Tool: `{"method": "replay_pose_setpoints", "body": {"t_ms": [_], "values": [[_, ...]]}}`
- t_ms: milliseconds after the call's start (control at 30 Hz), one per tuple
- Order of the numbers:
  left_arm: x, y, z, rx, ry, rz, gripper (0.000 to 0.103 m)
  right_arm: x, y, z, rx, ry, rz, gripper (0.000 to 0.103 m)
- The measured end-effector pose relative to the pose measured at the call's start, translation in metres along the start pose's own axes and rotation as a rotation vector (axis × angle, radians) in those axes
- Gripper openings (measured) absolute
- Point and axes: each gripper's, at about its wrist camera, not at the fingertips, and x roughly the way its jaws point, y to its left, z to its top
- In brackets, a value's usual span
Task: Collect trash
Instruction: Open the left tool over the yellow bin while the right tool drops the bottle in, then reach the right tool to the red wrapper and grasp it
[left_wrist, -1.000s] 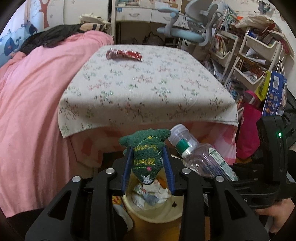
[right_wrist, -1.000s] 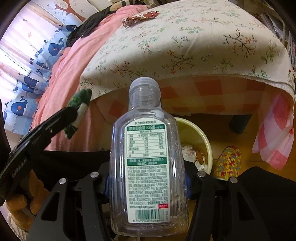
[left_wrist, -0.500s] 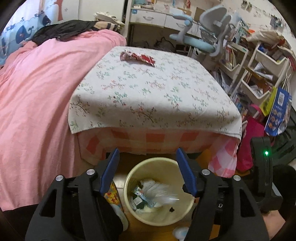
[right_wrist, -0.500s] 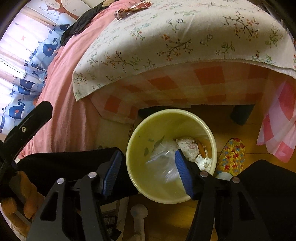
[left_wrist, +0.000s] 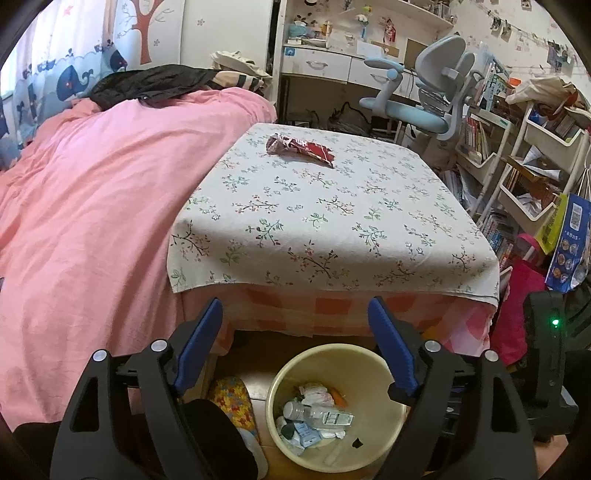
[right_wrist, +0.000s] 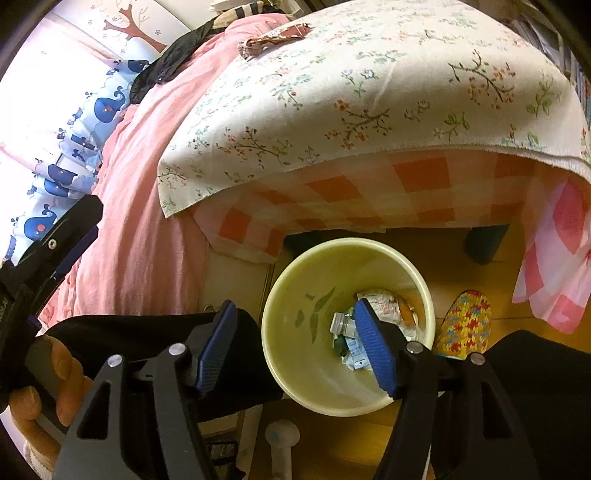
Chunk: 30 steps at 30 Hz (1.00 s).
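Observation:
A pale yellow trash bin (left_wrist: 284, 376) stands on the floor in front of the table; it also shows in the right wrist view (right_wrist: 303, 273). A clear plastic bottle (left_wrist: 317, 413) lies inside it among crumpled paper and wrappers. A red snack wrapper (left_wrist: 300, 147) lies at the far side of the floral tablecloth (left_wrist: 332, 214), seen too in the right wrist view (right_wrist: 275, 37). My left gripper (left_wrist: 295, 314) is open and empty above the bin. My right gripper (right_wrist: 293, 314) is open and empty over the bin's rim.
A pink bedspread (left_wrist: 92, 206) fills the left side. A blue-grey desk chair (left_wrist: 424, 96) and shelves of books (left_wrist: 524, 162) stand at the back right. A colourful slipper (right_wrist: 465, 325) lies on the wooden floor beside the bin.
One second ago my left gripper held a green sock and my right held the clear bottle. Both have opened, the items have dropped into the bin, and the left gripper has risen.

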Motion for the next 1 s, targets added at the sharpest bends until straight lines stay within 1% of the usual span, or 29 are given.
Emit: {"method": "replay_pose_setpoints", "body": {"t_ms": [267,433,533,700,867,933,1000], "values": [[-0.001,0.0,0.001,0.0,-0.011,0.014,0.081,-0.004,0.009,0.003,-0.044,-0.047,-0.012,0.065],[-0.002,0.002,0.005,-0.01,-0.022,0.015,0.081,-0.015,0.02,0.006,-0.107,-0.117,-0.034,0.065],[-0.006,0.004,0.016,-0.016,-0.046,0.013,0.082,-0.025,0.027,0.013,-0.139,-0.165,-0.034,0.065],[-0.004,0.014,0.045,-0.028,-0.082,0.023,0.084,-0.035,0.035,0.036,-0.179,-0.206,-0.043,0.065],[0.01,0.026,0.082,-0.027,-0.106,0.055,0.084,-0.028,0.045,0.078,-0.238,-0.216,-0.07,0.065],[0.015,0.033,0.092,-0.046,-0.113,0.066,0.084,-0.019,0.052,0.1,-0.269,-0.216,-0.086,0.066],[0.022,0.045,0.098,-0.099,-0.105,0.072,0.084,-0.01,0.057,0.116,-0.299,-0.214,-0.107,0.068]]}}
